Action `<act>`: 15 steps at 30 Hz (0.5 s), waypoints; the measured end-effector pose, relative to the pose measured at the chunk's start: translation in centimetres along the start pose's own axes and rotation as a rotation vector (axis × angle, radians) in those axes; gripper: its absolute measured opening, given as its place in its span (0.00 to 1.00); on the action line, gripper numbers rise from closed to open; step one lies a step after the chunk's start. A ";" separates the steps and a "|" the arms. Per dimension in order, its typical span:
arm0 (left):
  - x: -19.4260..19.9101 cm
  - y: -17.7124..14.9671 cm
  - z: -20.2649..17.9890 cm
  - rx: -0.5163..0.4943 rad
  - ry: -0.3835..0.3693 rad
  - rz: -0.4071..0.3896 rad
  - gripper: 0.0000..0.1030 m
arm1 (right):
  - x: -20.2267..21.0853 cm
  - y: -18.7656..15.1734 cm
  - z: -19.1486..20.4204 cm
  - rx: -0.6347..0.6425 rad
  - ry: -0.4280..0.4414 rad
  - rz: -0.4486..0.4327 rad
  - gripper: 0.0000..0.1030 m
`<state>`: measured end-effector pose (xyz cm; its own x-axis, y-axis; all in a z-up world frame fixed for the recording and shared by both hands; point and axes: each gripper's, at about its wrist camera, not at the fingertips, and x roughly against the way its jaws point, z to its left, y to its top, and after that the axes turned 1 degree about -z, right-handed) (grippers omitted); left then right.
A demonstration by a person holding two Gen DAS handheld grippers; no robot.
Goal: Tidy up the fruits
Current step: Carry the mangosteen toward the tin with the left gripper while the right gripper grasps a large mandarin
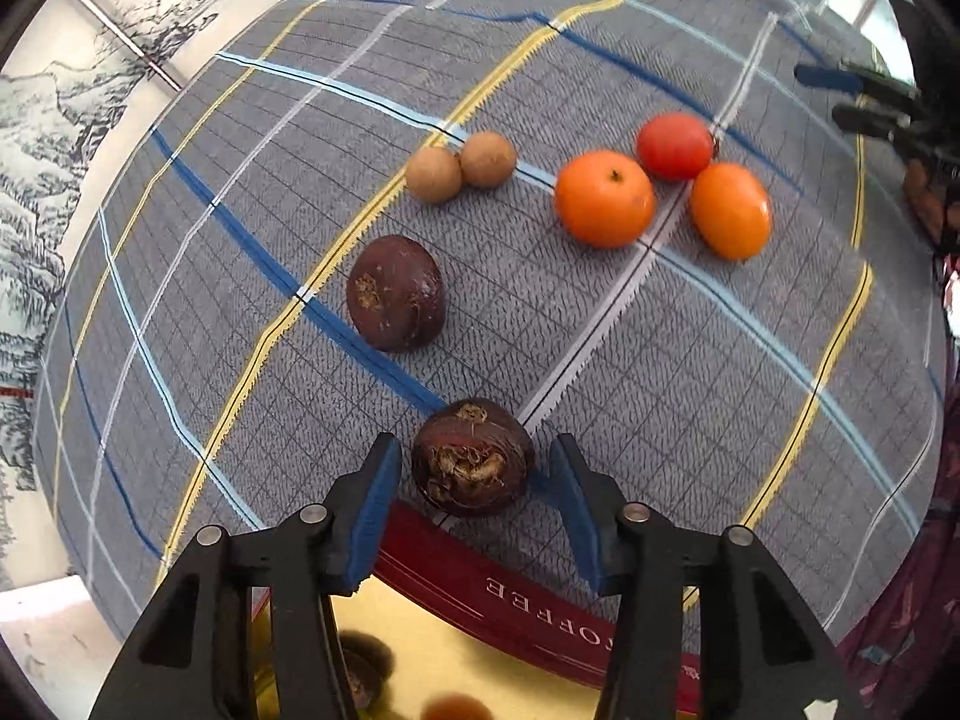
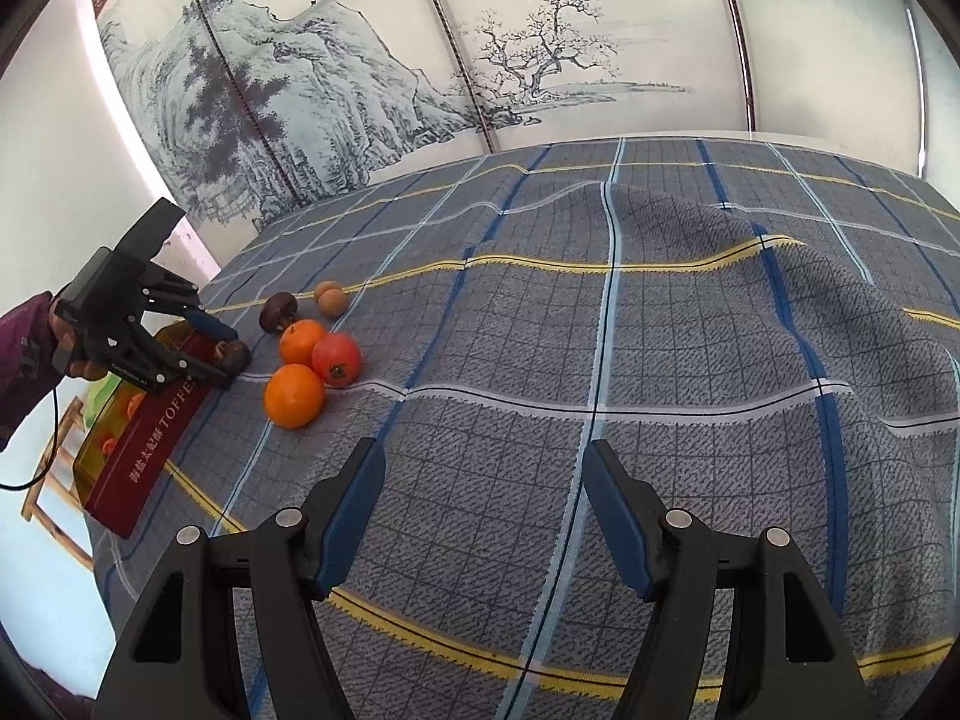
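A dark purple fruit (image 1: pixel 473 459) lies on the checked cloth at the rim of a red tin (image 1: pixel 540 606). My left gripper (image 1: pixel 474 444) points down over it, one blue pad on each side, with a thin gap between pad and fruit on both sides. The right wrist view shows the same fruit (image 2: pixel 235 354) between the left gripper's fingers (image 2: pixel 210 324). Beyond lie a second dark fruit (image 1: pixel 396 293), two small brown fruits (image 1: pixel 433 174), two oranges (image 1: pixel 603 198) and a red fruit (image 1: pixel 675 145). My right gripper (image 2: pixel 485 447) hovers open over bare cloth, holding nothing.
The red tin (image 2: pixel 150 438) has a shiny gold inside in which fruit shapes show, and it sits at the cloth's left edge. The grey checked cloth (image 2: pixel 660 360) is rumpled into folds at the right. A painted screen (image 2: pixel 420 60) stands behind. A sleeved hand (image 2: pixel 36 348) holds the left gripper.
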<state>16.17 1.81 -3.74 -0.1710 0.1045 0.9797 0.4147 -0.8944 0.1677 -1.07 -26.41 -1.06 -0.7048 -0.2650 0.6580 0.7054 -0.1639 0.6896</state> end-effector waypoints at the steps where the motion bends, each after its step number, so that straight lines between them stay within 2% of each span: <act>1: 0.1 -0.1 0.1 0.010 0.007 -0.004 0.39 | 0.0 0.0 0.0 0.000 0.000 0.002 0.67; 2: 0.2 -0.1 0.3 0.041 0.027 -0.010 0.37 | -0.1 0.0 0.1 0.002 0.001 0.005 0.67; 5: 0.7 -0.3 -0.2 0.101 0.013 -0.038 0.34 | -0.1 0.0 0.0 -0.005 0.003 0.002 0.67; 9: 1.5 -0.5 -4.0 0.131 0.097 -0.084 0.34 | 0.0 0.1 -0.2 -0.021 0.008 -0.007 0.67; 11: 2.6 -0.7 -6.2 0.161 0.122 -0.142 0.34 | 0.0 0.1 -0.2 -0.024 0.011 -0.010 0.67; 15: 5.4 -1.6 -9.7 0.334 0.067 -0.288 0.34 | 0.3 0.1 -0.4 -0.027 0.010 -0.020 0.67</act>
<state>5.91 -0.48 0.18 -0.3747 0.2900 0.8806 0.6057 -0.6425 0.4693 -1.15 -26.86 -0.91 -0.7178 -0.2706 0.6415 0.6934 -0.1945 0.6938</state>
